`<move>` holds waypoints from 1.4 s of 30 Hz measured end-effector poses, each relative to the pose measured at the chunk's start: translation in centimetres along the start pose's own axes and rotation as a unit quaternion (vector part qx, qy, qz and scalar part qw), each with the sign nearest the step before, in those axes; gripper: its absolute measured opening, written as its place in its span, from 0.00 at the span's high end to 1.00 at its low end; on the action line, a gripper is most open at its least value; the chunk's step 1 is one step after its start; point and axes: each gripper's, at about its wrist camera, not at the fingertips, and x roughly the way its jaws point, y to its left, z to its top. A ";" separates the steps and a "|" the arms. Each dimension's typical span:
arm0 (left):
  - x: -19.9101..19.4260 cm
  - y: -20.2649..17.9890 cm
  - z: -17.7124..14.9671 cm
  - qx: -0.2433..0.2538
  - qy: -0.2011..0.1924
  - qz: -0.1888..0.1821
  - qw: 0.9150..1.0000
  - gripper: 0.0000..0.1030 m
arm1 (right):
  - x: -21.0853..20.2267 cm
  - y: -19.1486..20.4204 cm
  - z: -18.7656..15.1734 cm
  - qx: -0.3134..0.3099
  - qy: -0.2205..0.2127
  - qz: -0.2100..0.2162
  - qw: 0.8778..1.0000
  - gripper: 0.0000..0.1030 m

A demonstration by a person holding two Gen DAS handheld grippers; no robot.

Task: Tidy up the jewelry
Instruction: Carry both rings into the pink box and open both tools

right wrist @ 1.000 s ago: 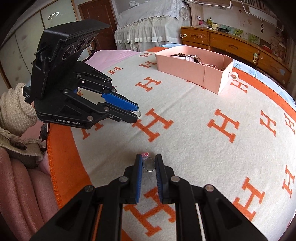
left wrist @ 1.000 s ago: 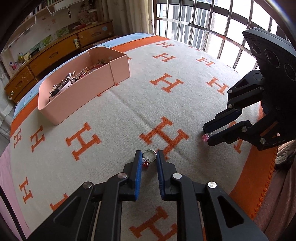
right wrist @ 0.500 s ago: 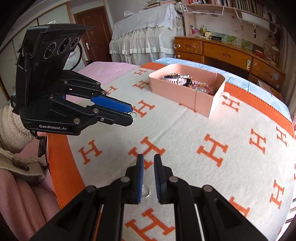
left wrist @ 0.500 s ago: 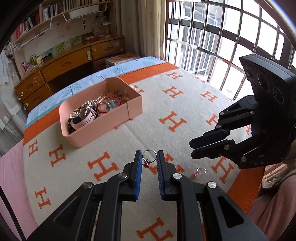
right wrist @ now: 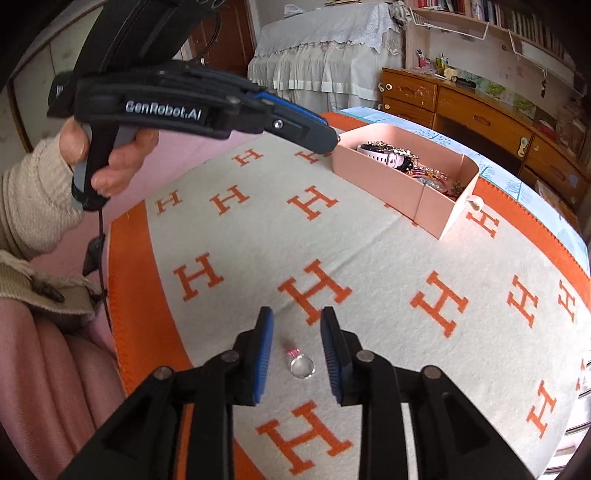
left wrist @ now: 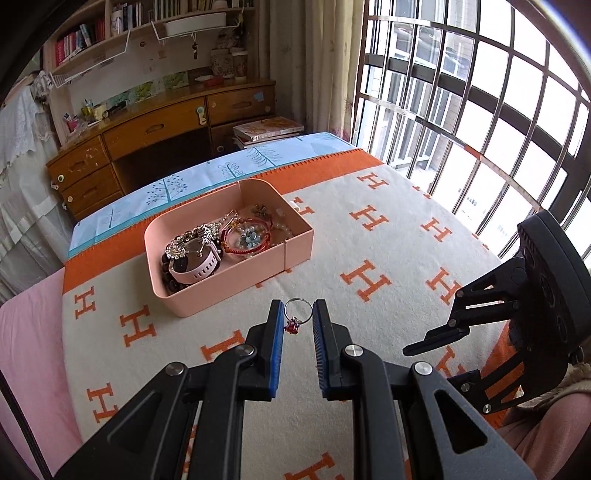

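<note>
Left gripper [left wrist: 298,318] has lifted off the blanket [left wrist: 369,258], jaws clamping the red-stone ring [left wrist: 297,314]. Right gripper [right wrist: 296,334] jaws are opening, with the pink-stone ring [right wrist: 301,365] loose between them near the blanket's orange edge.

A home bedroom is being shown: a blanket-covered bed [left wrist: 369,258] in the centre, wooden drawers [left wrist: 147,147] and bookshelves [left wrist: 110,29] upper left.

two wrist fisheyes, angled down close over the shared blanket [left wrist: 388,258], pink box [left wrist: 236,280]
</note>
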 end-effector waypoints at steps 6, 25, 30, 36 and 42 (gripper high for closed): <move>0.6 0.5 -0.6 -0.017 0.012 -0.002 1.000 0.87 | 1.5 0.8 -1.5 -0.039 0.023 -0.009 0.999 0.69; 0.3 1.8 1.5 -0.037 0.007 -0.004 0.999 0.87 | 1.4 -0.2 0.1 -0.028 0.017 -0.038 0.999 0.85; 0.0 3.3 4.9 -0.066 -0.006 0.015 0.998 0.87 | -1.2 -3.8 4.8 0.054 -0.052 -0.071 0.995 0.85; 0.8 6.4 8.9 -0.136 -0.014 0.008 0.991 0.87 | -3.0 -9.0 10.7 0.177 -0.121 -0.092 0.972 0.85; 4.3 9.2 9.2 -0.207 0.016 -0.024 0.978 0.87 | 0.3 -15.2 12.8 0.324 -0.118 -0.043 0.938 0.85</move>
